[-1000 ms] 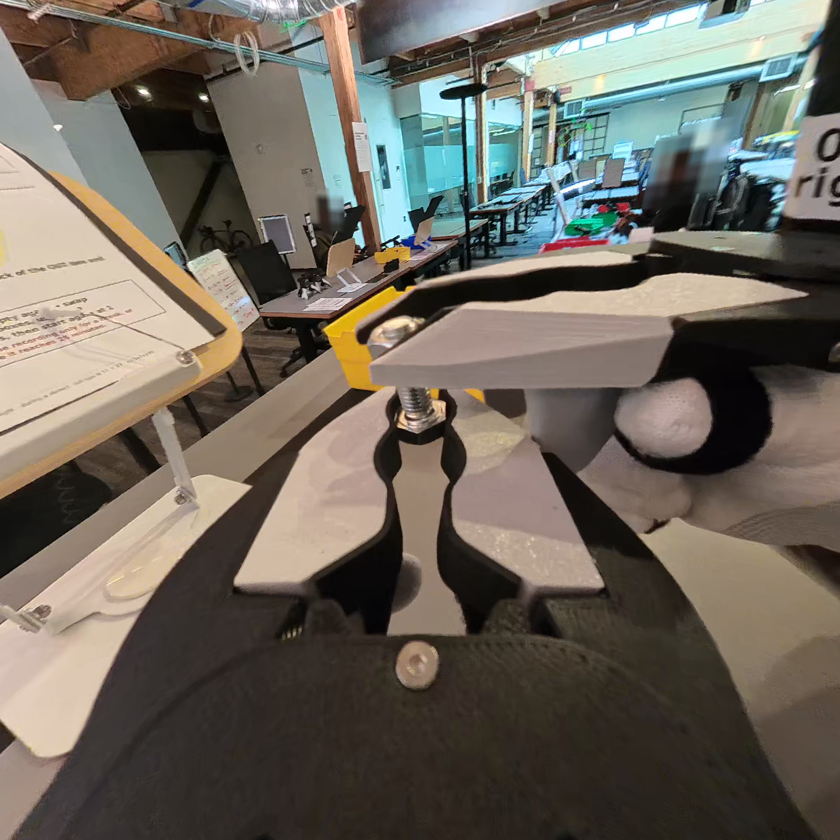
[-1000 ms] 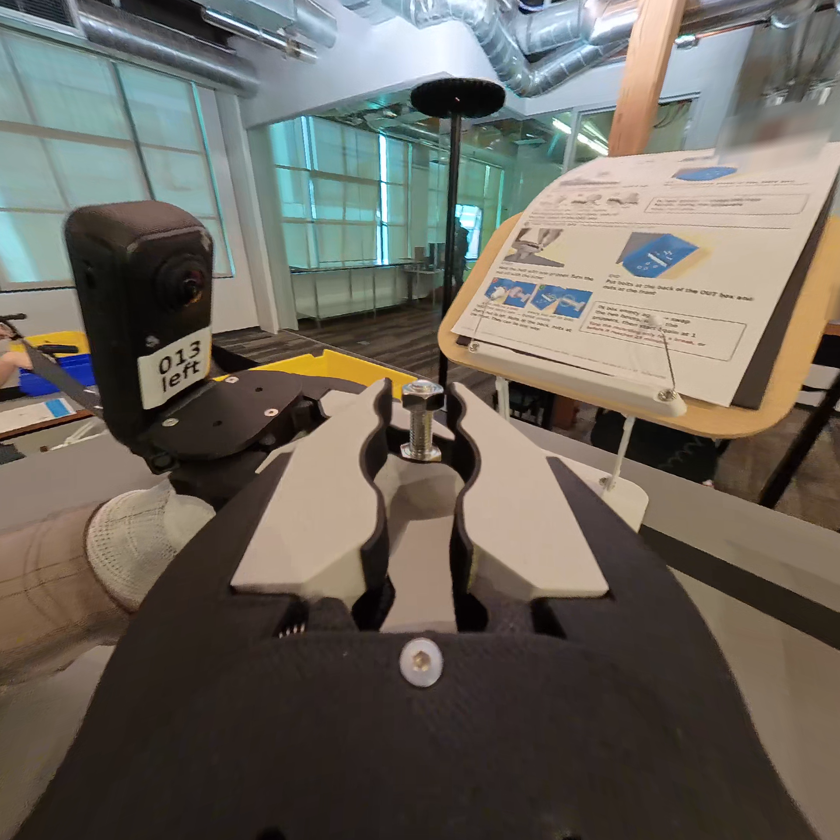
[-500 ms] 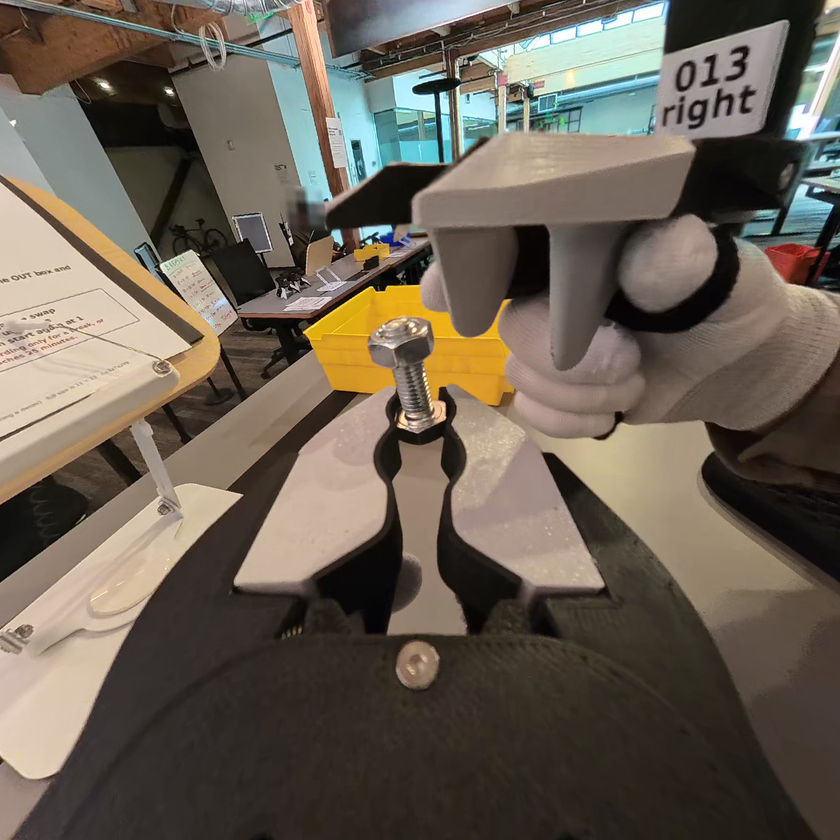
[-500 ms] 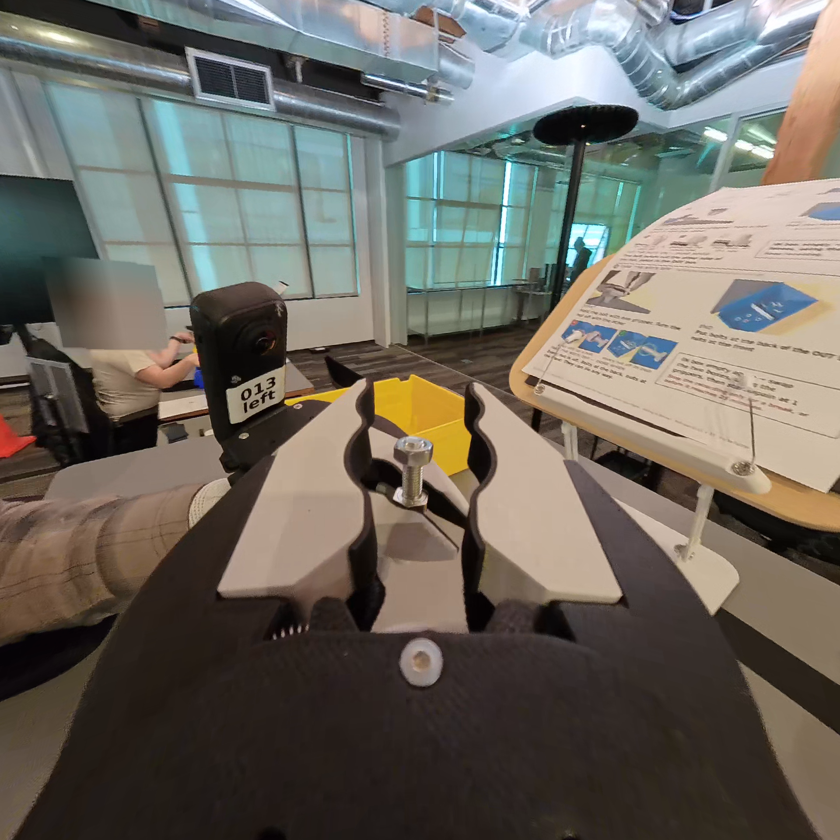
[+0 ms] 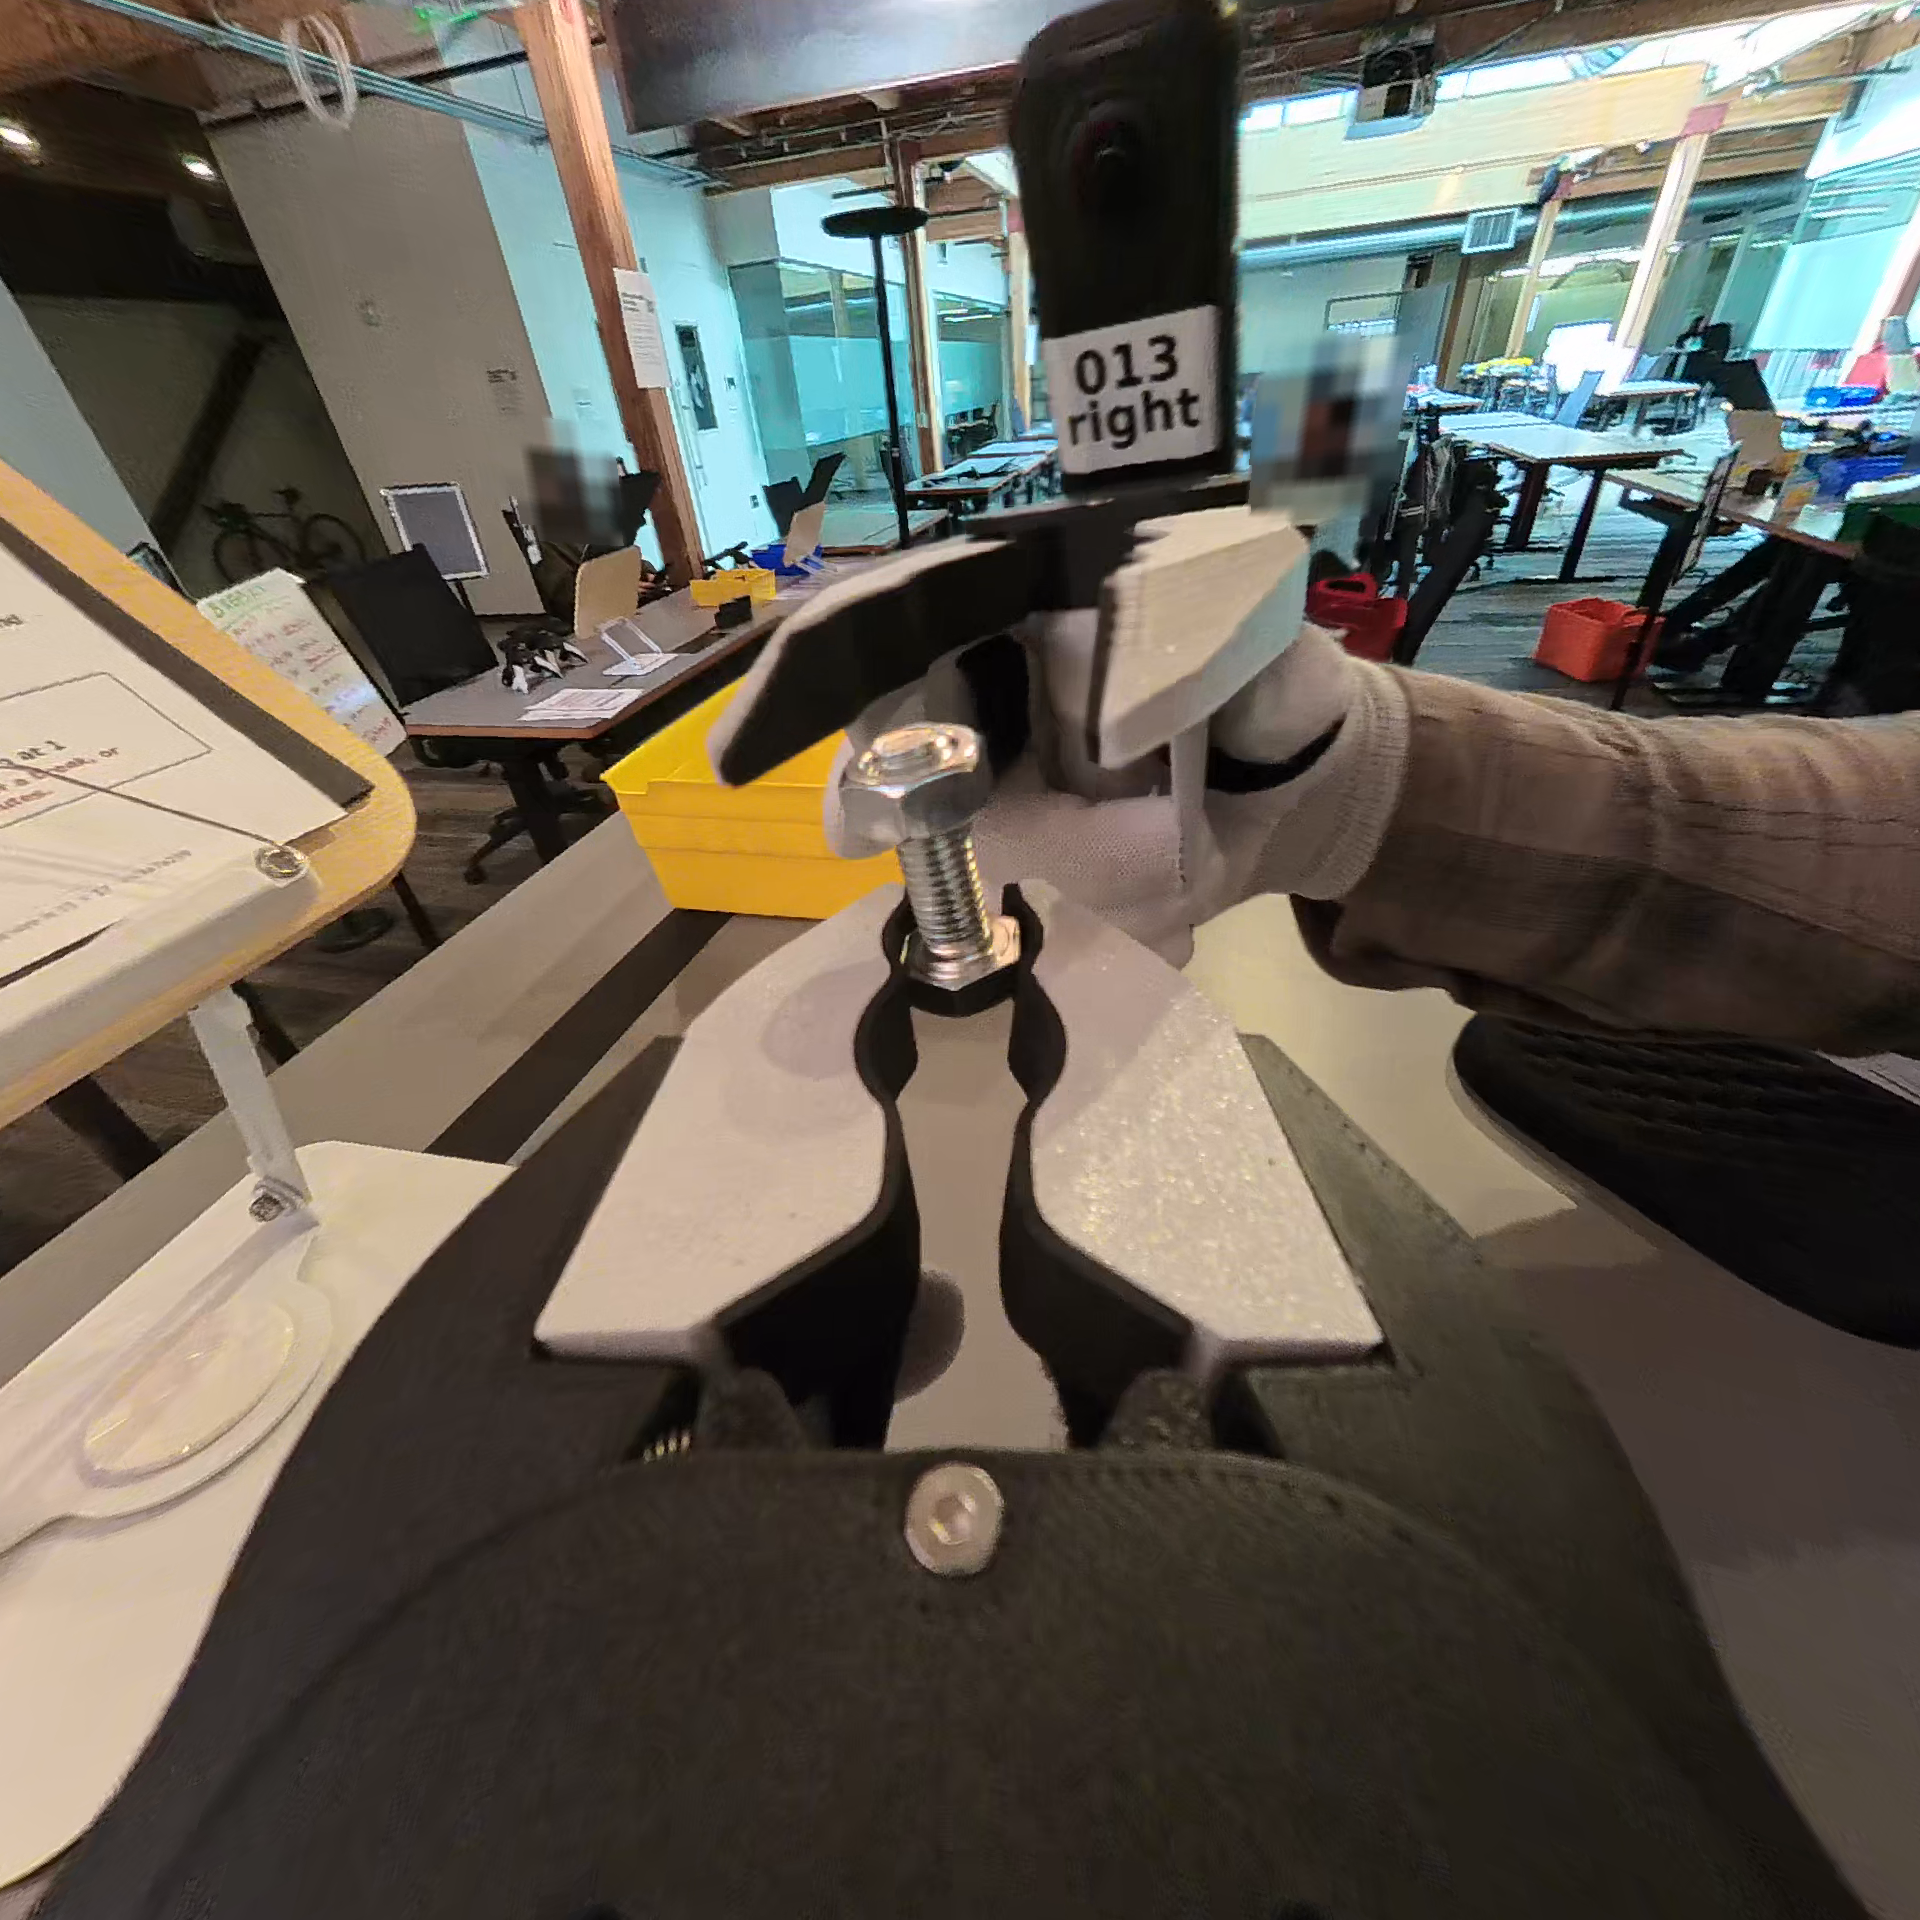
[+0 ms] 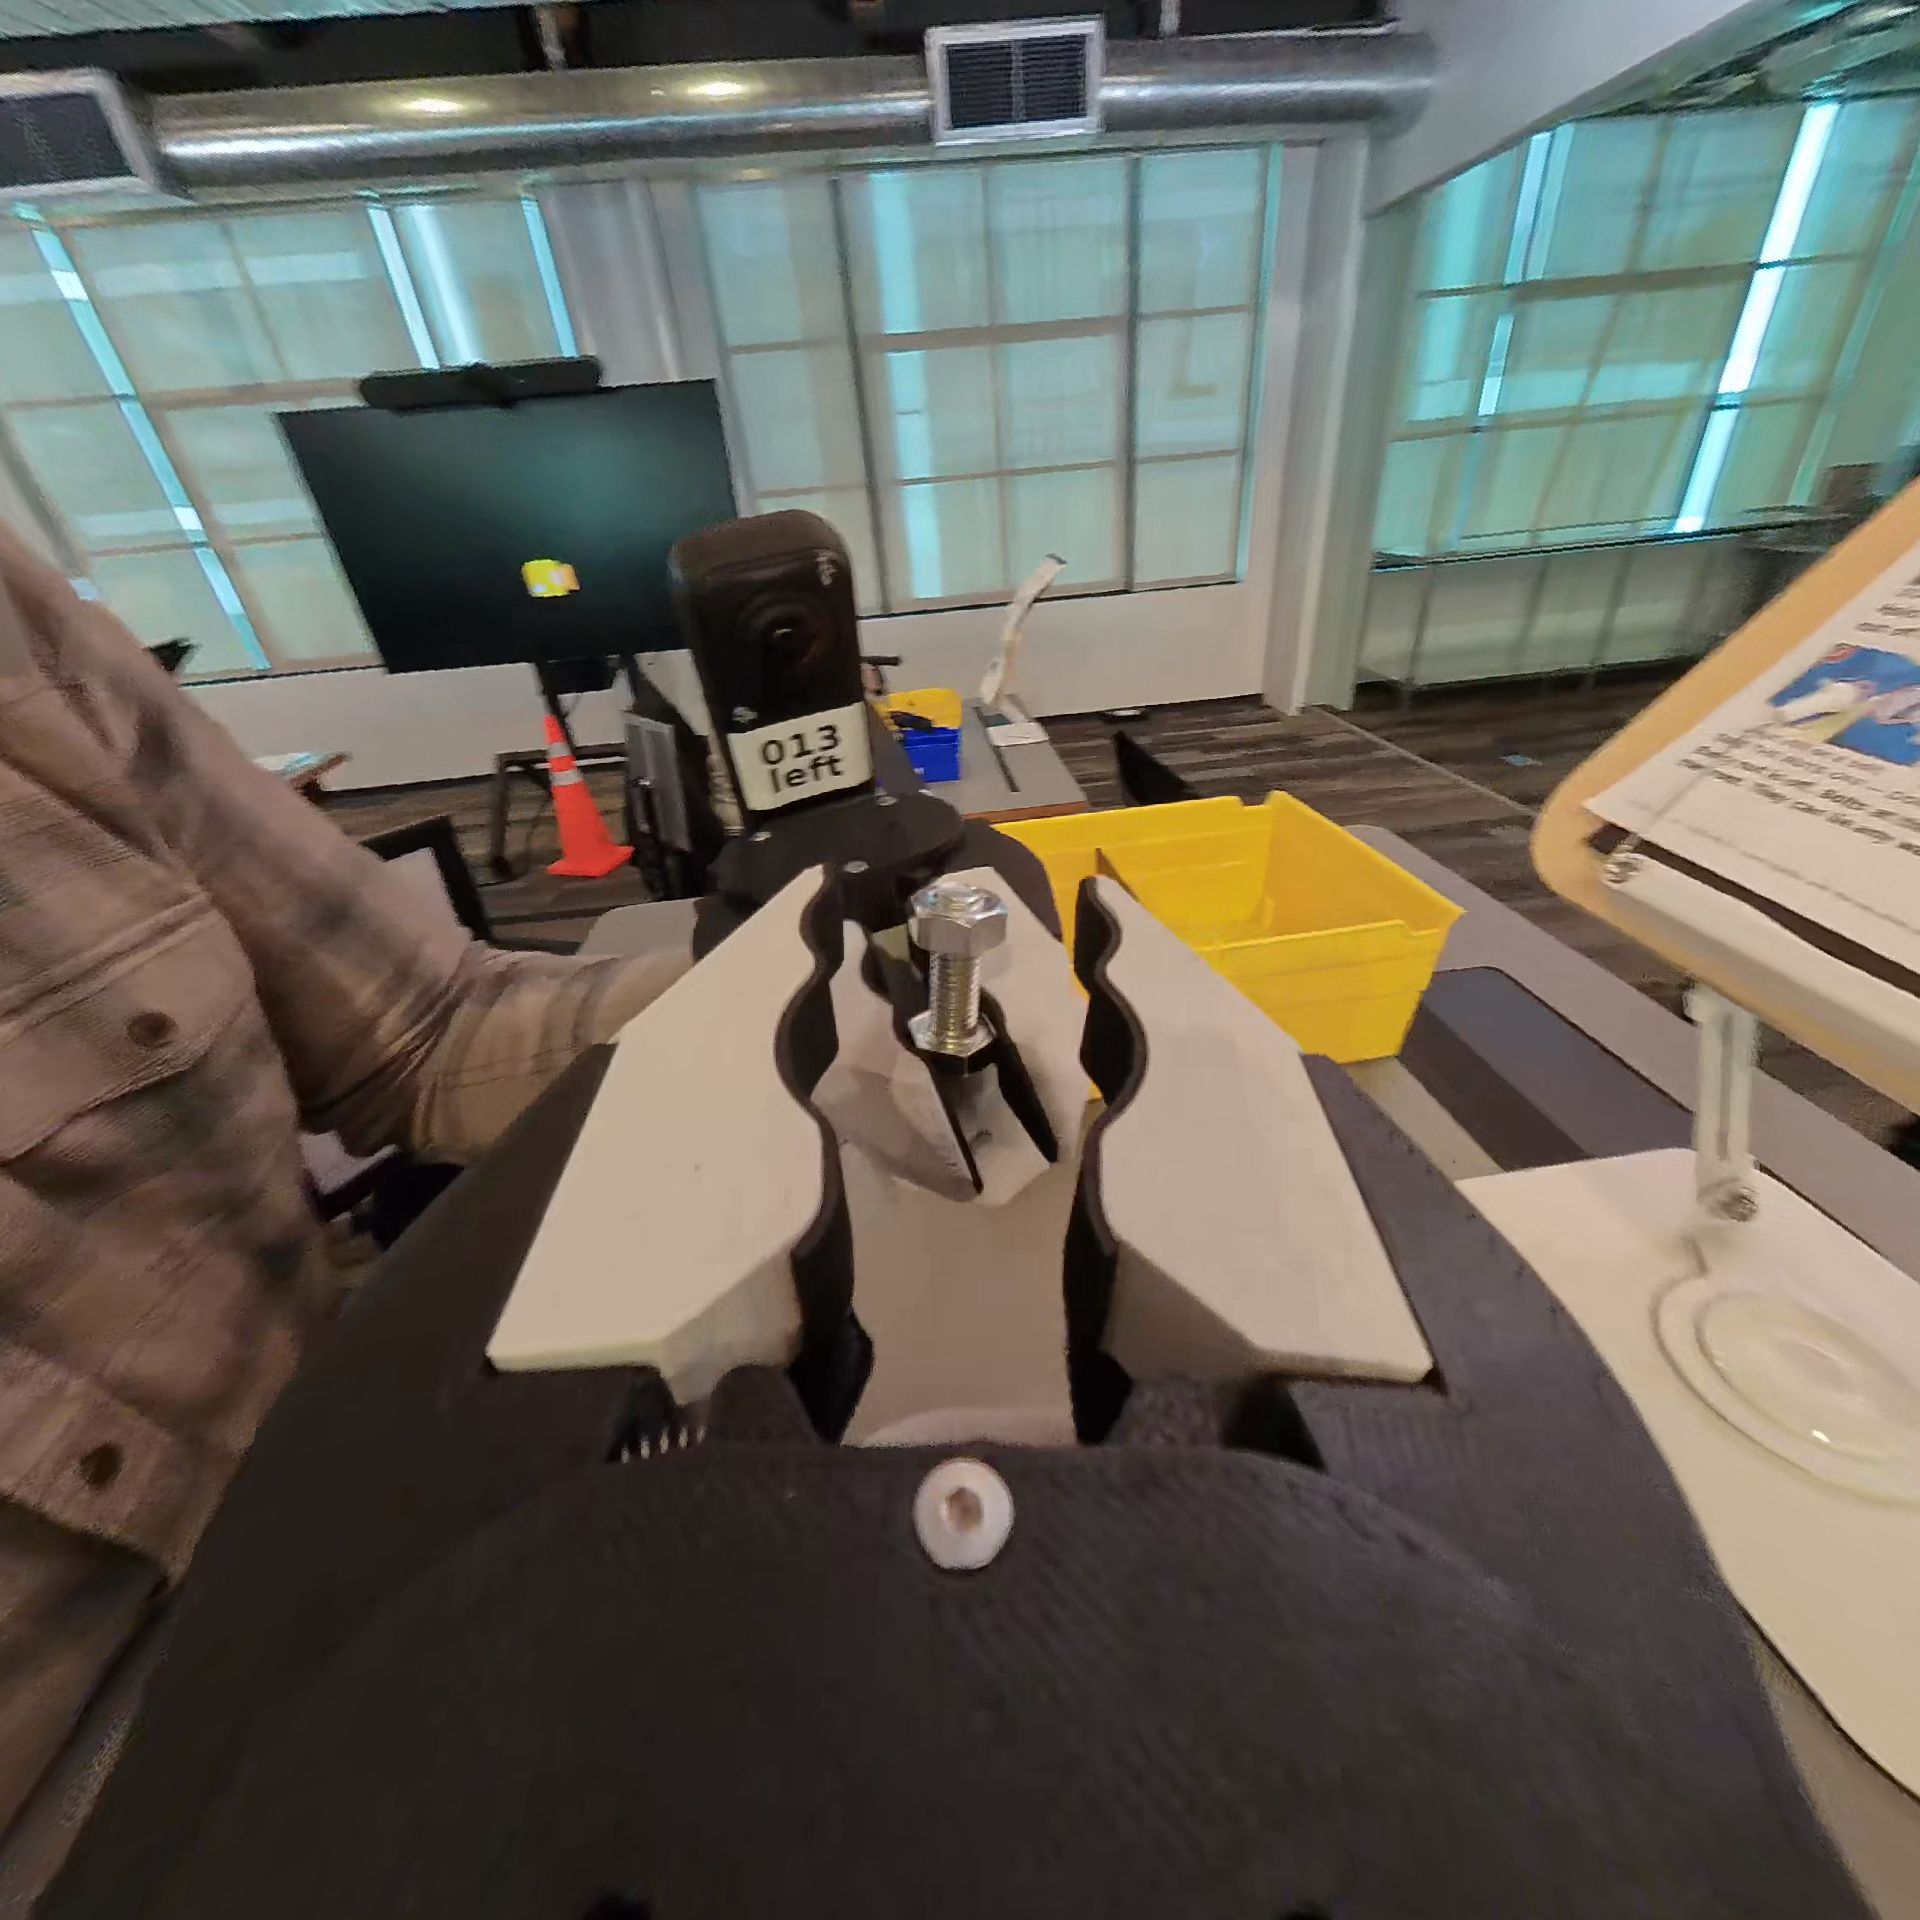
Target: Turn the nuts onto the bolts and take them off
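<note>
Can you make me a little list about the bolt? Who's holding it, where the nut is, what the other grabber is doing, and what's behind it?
bolt: silver bolt, standing upright, hex head on top
nut: nut low on the threads
holder: left gripper, fingers shut on the nut
other grabber: right gripper, fingers open, not touching the bolt
hand: white glove holding the right gripper
behind: yellow bin on the grey table
side: paper stand, wooden board
</note>
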`<state>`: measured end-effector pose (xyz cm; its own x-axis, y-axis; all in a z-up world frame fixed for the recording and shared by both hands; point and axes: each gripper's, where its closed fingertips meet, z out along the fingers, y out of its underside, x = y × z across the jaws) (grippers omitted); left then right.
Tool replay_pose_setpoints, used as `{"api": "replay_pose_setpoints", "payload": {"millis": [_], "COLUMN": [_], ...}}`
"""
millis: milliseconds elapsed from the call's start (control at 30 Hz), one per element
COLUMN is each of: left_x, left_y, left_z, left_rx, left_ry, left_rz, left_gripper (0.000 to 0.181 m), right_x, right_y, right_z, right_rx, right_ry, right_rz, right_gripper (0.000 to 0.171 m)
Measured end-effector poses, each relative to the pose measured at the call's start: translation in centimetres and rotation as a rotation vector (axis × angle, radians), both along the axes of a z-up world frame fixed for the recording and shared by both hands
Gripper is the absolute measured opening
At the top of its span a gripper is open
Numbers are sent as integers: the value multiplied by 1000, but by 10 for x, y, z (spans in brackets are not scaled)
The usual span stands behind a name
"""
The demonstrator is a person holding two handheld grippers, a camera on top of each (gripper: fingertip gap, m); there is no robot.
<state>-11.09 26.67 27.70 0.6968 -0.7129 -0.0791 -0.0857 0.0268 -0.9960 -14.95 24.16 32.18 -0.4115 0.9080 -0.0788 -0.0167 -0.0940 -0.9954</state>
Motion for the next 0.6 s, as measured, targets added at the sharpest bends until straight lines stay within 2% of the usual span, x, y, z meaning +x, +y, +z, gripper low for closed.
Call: {"api": "replay_pose_setpoints", "payload": {"millis": [167, 433, 533, 600], "left_x": [5, 8, 2, -5], "left_y": [-5, -6, 2, 9], "left_z": [-6, -11, -10, -9], "left_rx": [-2, -6, 5, 6], "left_ry": [39, 58, 56, 50], "left_rz": [-44, -66, 1, 64], "left_gripper": [14, 14, 14, 14], "right_x": [-2, 6, 1, -6], "right_y": [0, -13, -6, 1], "right_z": [-13, -16, -16, -16], "right_rx": [30, -6, -10, -2], "right_ry": [-32, -48, -40, -28], "right_rz": [76, 270, 215, 114], "right_gripper": [43, 16, 16, 16]}}
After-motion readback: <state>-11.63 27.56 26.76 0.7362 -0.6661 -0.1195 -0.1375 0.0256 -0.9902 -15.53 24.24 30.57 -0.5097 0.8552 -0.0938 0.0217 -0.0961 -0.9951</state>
